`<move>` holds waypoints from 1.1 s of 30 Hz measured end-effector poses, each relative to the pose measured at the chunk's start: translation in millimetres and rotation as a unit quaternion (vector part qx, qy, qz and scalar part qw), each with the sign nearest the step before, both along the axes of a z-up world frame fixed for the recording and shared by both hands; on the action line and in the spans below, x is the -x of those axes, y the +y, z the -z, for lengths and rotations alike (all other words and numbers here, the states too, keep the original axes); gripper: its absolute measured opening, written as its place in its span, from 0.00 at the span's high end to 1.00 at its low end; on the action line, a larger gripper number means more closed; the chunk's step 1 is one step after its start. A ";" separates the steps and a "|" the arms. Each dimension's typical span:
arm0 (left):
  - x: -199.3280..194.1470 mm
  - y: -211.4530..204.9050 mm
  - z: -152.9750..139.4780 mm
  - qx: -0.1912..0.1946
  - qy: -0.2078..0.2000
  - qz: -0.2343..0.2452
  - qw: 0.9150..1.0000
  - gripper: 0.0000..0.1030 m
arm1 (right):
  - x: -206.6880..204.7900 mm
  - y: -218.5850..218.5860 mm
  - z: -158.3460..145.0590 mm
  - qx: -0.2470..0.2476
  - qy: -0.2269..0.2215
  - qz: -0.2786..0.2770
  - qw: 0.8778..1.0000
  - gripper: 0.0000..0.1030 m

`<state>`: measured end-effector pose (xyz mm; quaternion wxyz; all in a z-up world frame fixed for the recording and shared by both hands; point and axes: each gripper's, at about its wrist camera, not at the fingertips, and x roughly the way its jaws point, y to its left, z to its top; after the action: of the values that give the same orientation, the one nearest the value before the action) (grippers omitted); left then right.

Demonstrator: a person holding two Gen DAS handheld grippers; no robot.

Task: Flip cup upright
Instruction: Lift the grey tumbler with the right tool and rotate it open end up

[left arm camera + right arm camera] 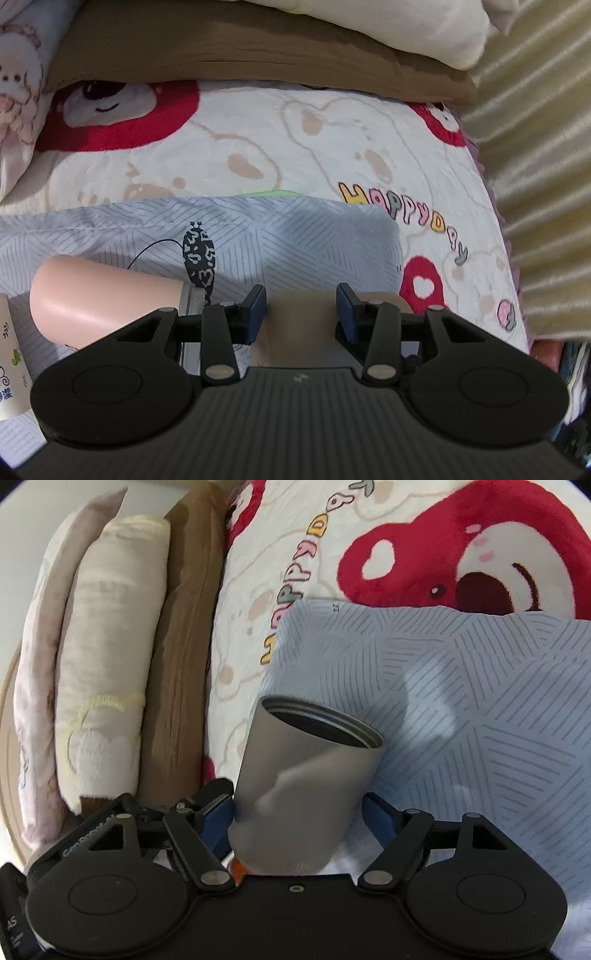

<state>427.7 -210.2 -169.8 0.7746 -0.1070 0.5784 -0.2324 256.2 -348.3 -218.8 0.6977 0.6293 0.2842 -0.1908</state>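
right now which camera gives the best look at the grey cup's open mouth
The right wrist view. There the grey cup sits between the jaws of the right gripper, its dark open rim facing away from the camera and fully visible. In the left wrist view I cannot identify it; a tan object between the left gripper's jaws shows no opening.
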 end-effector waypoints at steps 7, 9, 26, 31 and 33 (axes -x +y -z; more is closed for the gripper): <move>1.5 11.8 3.8 0.024 0.020 -0.010 0.999 0.61 | -2.6 -12.6 2.9 0.014 -0.018 -0.054 0.998 0.20; 3.9 14.3 4.2 0.027 0.027 -0.013 0.999 0.61 | -2.0 -16.8 3.6 0.018 -0.024 -0.075 0.997 0.20; 47.3 25.5 29.2 0.125 0.139 -0.079 0.979 0.63 | 12.7 -61.6 -10.6 0.079 0.006 -0.179 0.981 0.22; 58.6 30.4 28.0 0.146 0.101 -0.039 0.983 0.63 | 11.2 -65.1 1.9 0.045 -0.001 -0.170 0.984 0.20; 66.4 28.8 26.0 0.149 0.077 -0.014 0.986 0.63 | 12.2 -65.8 8.4 0.022 -0.003 -0.168 0.985 0.20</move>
<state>361.3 -181.4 -195.8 0.7062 -0.2472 0.5938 -0.2960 243.9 -414.1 -227.2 0.7346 0.5575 0.3796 -0.0747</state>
